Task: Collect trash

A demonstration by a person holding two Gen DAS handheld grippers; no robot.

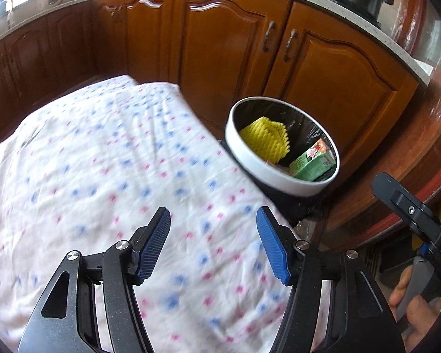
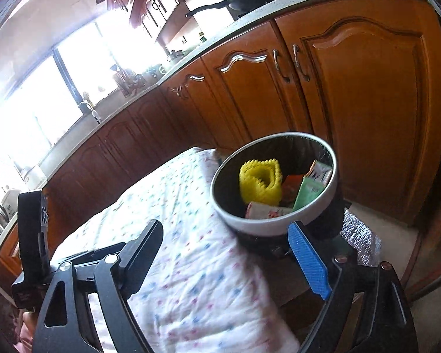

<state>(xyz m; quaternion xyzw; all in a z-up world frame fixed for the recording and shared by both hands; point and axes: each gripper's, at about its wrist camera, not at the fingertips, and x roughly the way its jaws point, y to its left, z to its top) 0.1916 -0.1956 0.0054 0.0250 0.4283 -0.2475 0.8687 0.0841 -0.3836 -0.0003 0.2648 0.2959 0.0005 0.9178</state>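
1. The left tool (image 1: 213, 242) has black metal arms with see-through cut-out holes in them.
2. Its two fingers have blue pads (image 1: 154, 248) with little ridges.
3. Round silver screws (image 1: 73, 255) sit on its joints.
4. The right tool (image 2: 232, 257) is black too, with the same shiny screws (image 2: 112, 258).
5. One of its pads (image 2: 310, 260) is blue with a tiny bumpy pattern. The other finger (image 2: 144, 250) shows only its black back.
6. Some bare fingers (image 1: 408, 303) show around a grey handle at the edge of the left view. The skin is light brown.

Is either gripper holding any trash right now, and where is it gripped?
No. The left gripper and right gripper are both open and hold nothing.
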